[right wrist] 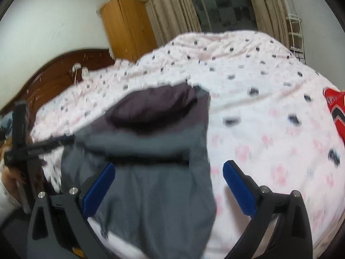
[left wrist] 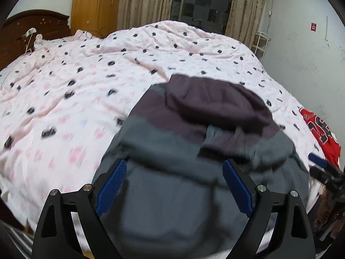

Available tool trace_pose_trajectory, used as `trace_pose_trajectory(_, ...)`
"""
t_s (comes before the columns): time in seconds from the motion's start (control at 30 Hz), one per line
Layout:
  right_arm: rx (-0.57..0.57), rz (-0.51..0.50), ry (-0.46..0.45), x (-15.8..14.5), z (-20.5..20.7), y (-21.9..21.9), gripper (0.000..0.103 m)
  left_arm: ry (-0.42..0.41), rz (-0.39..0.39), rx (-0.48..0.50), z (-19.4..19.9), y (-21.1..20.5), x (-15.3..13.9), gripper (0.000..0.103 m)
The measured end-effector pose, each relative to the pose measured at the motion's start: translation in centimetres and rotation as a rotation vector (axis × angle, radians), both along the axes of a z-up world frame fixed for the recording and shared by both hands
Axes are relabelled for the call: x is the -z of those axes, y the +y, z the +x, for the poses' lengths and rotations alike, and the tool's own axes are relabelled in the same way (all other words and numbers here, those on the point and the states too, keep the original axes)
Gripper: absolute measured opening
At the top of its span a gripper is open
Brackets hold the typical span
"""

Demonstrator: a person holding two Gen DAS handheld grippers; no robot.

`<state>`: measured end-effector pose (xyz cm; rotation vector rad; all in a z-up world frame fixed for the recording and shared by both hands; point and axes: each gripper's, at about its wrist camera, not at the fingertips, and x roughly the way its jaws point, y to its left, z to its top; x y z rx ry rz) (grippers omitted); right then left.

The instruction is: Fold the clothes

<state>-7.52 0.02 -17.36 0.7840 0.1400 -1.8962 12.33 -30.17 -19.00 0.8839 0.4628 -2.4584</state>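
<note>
Pink-print bed [left wrist: 86, 90], curtains [left wrist: 146, 2] behind. Grey-purple hoodie [left wrist: 172, 183] runs lengthwise away from me, hood far. My L gripper [left wrist: 174, 172] & R gripper [right wrist: 169, 170] both wide open, holding nothing.

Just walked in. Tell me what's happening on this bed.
A person is folding clothes with two hand-held grippers. A grey and dark purple garment lies bunched on the pink patterned bedsheet. The left hand-held gripper and right hand-held gripper are both open over its grey part, gripping nothing. A red jersey waits at the bed's edge.

The left gripper [left wrist: 174, 168] and right gripper [right wrist: 168, 171] hold their jaws wide apart.
</note>
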Motion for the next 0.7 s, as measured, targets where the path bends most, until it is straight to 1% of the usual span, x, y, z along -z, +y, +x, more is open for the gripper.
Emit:
trace_pose_trajectory(0.17, -0.045, 0.066, -0.095, 2.8, 0.7, 1.4, 0.102, -0.013, 0.055, -0.001, 2.1, -0.1, 1.1, 0.088)
trace_pose_trajectory(0.27, -0.064, 0.087, -0.05, 3.5, 1.4, 1.9, 0.102, -0.018, 0.084, 0.007, 3.1, -0.8, 1.7, 0.088)
trace_pose_trajectory(0.3, -0.069, 0.097, -0.043, 3.6, 1.6, 1.9, 0.102, -0.021, 0.105, 0.006, 3.5, -1.2, 2.1, 0.088)
trace_pose_trajectory(0.33, -0.074, 0.106, -0.035, 3.7, 1.8, 2.0, 0.102, -0.023, 0.141, 0.004, 3.9, -1.8, 2.4, 0.088)
trace_pose_trajectory(0.4, -0.081, 0.117, -0.055, 4.3, 2.0, 2.4, 0.102, -0.022, 0.23, -0.015, 4.8, -3.2, 3.2, 0.088)
trace_pose_trajectory(0.5, -0.098, 0.138, -0.09, 5.1, 2.2, 2.5, 0.103, 0.0, 0.401, -0.018, 5.7, -4.8, 4.5, 0.088)
trace_pose_trajectory(0.53, -0.102, 0.141, -0.076, 5.2, 2.4, 2.6, 0.103, -0.01, 0.445, -0.017, 5.8, -5.2, 4.9, 0.088)
trace_pose_trajectory(0.57, -0.107, 0.149, -0.061, 5.2, 2.6, 2.5, 0.103, -0.036, 0.455, -0.017, 5.7, -5.4, 5.1, 0.088)
trace_pose_trajectory(0.63, -0.117, 0.166, -0.033, 5.4, 2.9, 2.3, 0.103, -0.094, 0.443, -0.006, 5.4, -5.5, 5.5, 0.088)
trace_pose_trajectory(0.7, -0.11, 0.158, -0.039, 5.4, 2.9, 2.4, 0.103, -0.126, 0.463, 0.042, 4.7, -5.7, 5.9, 0.088)
